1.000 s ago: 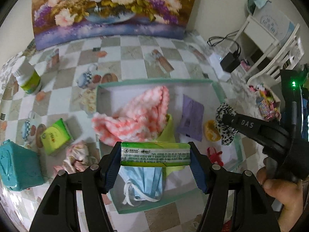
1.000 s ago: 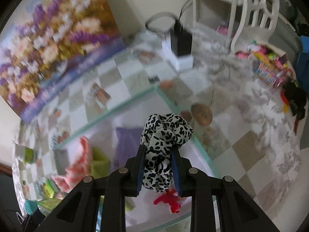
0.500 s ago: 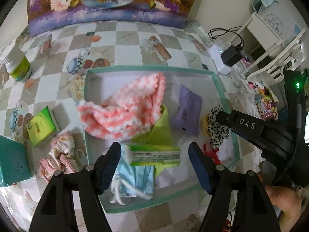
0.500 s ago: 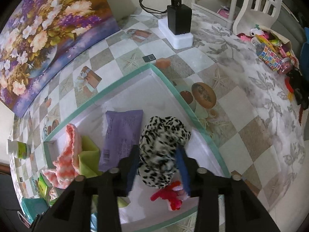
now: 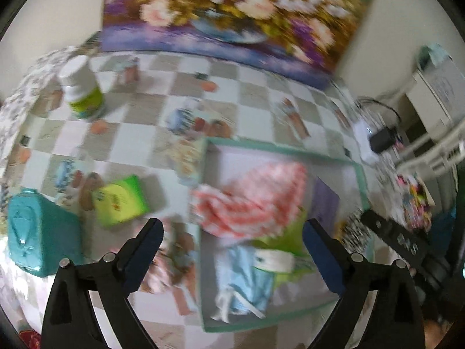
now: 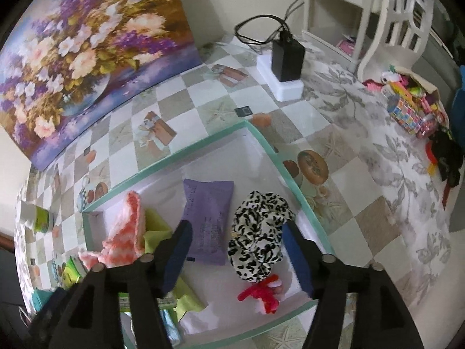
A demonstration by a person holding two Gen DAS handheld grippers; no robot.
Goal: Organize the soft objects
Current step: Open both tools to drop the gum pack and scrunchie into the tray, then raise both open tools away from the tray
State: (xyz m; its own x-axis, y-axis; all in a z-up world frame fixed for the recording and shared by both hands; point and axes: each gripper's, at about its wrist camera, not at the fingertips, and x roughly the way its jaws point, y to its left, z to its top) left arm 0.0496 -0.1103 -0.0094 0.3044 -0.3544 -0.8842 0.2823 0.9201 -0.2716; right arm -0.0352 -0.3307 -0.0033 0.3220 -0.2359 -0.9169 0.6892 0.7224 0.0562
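A shallow white box with a teal rim [image 6: 287, 171] [image 5: 360, 174] holds soft things: a pink-and-white knit cloth [image 6: 128, 232] [image 5: 255, 197], a purple pack [image 6: 209, 218], a leopard-print scrunchie [image 6: 258, 235], a red fuzzy item [image 6: 261, 290], a lime cloth [image 5: 284, 241], a blue face mask [image 5: 247, 285] and a green tissue pack [image 5: 273, 261]. My right gripper [image 6: 238, 250] is open, with the scrunchie lying free between its fingers. My left gripper [image 5: 232, 250] is open and empty above the box's left edge. A pink crumpled cloth [image 5: 162, 267] and a green tissue pack [image 5: 119, 200] lie left of the box.
A teal container [image 5: 37, 232] and a white-and-green bottle [image 5: 81, 90] stand at the left. A flower painting [image 6: 87, 49] leans on the back wall. A black adapter on a white block [image 6: 286, 67] sits at the back right. A white chair [image 6: 401, 20] stands beyond.
Both grippers opened. The left let the green tissue pack drop into the box and swung left. The right let go of the leopard scrunchie, which now lies in the box.
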